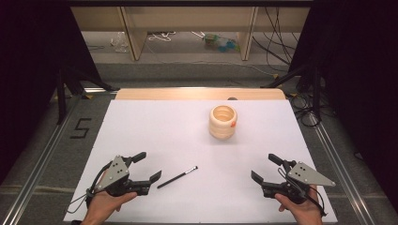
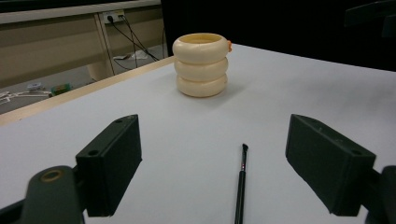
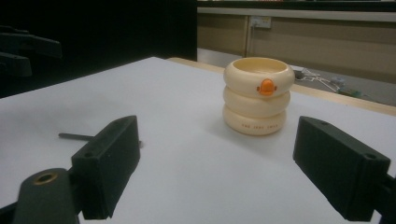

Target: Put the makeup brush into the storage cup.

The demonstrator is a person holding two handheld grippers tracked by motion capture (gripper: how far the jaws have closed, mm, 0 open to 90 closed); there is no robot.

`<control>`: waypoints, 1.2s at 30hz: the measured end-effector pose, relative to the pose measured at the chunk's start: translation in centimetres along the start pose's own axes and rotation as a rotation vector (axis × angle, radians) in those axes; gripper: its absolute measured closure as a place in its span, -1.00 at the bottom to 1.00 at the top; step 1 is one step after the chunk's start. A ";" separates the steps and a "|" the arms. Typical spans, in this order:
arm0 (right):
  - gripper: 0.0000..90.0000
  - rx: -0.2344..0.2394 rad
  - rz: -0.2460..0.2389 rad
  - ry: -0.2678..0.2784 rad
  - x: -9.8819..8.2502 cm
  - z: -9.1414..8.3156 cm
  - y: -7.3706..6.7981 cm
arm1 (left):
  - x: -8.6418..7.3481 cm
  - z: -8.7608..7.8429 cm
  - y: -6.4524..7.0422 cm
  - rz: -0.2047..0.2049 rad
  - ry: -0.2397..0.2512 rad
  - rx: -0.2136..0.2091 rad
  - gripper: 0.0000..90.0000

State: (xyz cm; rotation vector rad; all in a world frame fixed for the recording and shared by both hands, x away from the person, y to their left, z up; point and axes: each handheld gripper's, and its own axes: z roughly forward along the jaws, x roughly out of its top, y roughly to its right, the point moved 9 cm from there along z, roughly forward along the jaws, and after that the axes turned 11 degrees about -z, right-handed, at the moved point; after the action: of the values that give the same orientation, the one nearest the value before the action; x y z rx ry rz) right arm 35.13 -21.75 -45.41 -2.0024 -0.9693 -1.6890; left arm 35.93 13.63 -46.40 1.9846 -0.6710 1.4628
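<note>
High view has the white table [image 1: 155, 126] taking up most of the frame, with a hand at each near corner holding a gripper low over the surface. The left gripper [image 1: 144, 166] angles in toward the middle with its jaws spread wide and nothing between them; the right gripper [image 1: 266, 168] mirrors it, also wide open and holding nothing. Toward the far side, right of center, sits a cream holder [image 1: 223, 121] shaped like 3 stacked rings, upright, and you can't really see down inside it. The right gripper view picks up an orange button [image 3: 266, 86] on its top ring plus some tiny lettering on the bottom ring, too small to read. Smallest thing is a thin black brush [image 1: 177, 176], lying flat just beside the left gripper, well apart from the holder.
</note>
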 end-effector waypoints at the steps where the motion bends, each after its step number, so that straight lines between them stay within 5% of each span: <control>1: -0.65 -0.002 -0.001 -0.005 0.0 0.0 0.0 | 0.0 0.0 0.0 0.001 0.000 0.000 -0.58; 25: -0.64 0.010 -0.014 -0.013 -0.1 0.1 -0.1 | -0.3 0.3 0.1 0.022 -0.024 -0.010 -0.59; 29: -0.64 0.011 -0.006 -0.019 -0.2 0.1 -0.2 | -0.2 0.5 0.3 0.001 -0.018 -0.013 -0.59; 36: -0.64 0.014 -0.009 -0.025 -0.3 0.2 -0.2 | -1.1 1.1 0.8 0.025 -0.076 -0.021 -0.58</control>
State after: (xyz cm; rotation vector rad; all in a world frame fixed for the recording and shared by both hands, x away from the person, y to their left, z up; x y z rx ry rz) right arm 35.07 -21.57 -45.79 -2.0178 -0.9972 -1.6613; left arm 35.78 12.33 -47.60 2.0309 -0.7431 1.3945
